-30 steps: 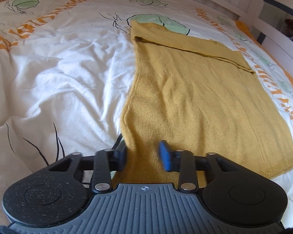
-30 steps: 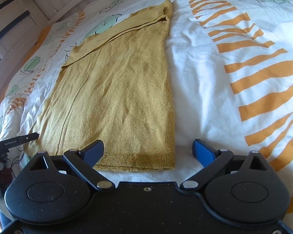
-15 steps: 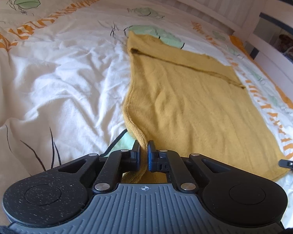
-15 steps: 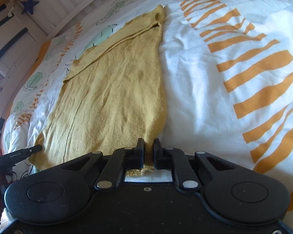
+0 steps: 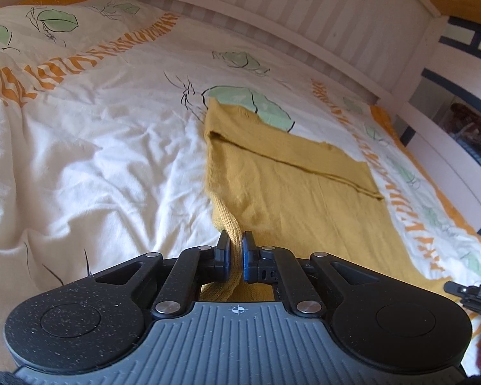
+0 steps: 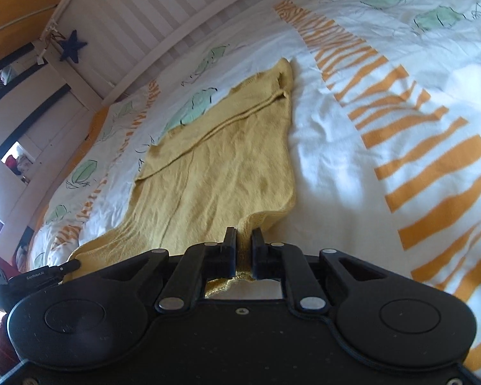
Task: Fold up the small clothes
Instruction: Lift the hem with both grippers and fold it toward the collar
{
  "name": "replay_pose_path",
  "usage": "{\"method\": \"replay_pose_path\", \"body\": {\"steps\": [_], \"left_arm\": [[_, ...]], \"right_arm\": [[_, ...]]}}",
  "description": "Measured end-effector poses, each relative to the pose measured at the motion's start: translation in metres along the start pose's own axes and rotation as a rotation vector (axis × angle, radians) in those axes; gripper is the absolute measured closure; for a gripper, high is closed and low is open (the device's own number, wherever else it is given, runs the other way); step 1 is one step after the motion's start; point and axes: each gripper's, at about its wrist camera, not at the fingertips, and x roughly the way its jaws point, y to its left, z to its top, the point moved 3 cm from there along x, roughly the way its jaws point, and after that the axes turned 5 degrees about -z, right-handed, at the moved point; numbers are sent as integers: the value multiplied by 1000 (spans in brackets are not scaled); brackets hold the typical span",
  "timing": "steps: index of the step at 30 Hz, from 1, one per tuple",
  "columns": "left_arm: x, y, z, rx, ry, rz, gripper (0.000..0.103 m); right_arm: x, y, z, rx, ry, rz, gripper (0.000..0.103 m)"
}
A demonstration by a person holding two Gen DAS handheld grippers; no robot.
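White bedding printed with green leaves and orange stripes covers the bed [image 5: 89, 147] in the left wrist view, with a white slatted headboard [image 5: 304, 16] behind it. A mustard knit garment [image 5: 304, 199] lies spread on the duvet, its far end folded over into a band. The left hand-held gripper [image 5: 236, 253] has its two fingers drawn almost together, pinching the garment's near left corner; the knit edge rises from the bed as a taut ridge running into the fingers. At the right edge, the tip of the other tool [image 5: 465, 290] shows beside the garment's near right corner.

From the right wrist view, the same duvet [image 6: 384, 128] stretches away to the headboard [image 6: 150, 12], where a dark blue star [image 6: 72, 46] hangs on a post. The garment [image 6: 227, 166] lies left of centre, wrinkled lengthwise. The right hand-held gripper [image 6: 243, 250] is closed to a narrow gap on the near right corner, with a bit of hem poking out behind the fingers. The left tool's fingertip [image 6: 69, 264] touches the opposite near corner.
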Motion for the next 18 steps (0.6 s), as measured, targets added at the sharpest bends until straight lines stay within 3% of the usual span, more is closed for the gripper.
{"method": "replay_pose_path", "body": {"steps": [11, 18], "left_arm": [[17, 0, 52, -58, -69, -51, 96], [42, -7, 84, -35, -81, -64, 96]], "right_arm": [[16, 12, 44, -21, -73, 20, 87], [31, 17, 87, -41, -155, 13, 87]]}}
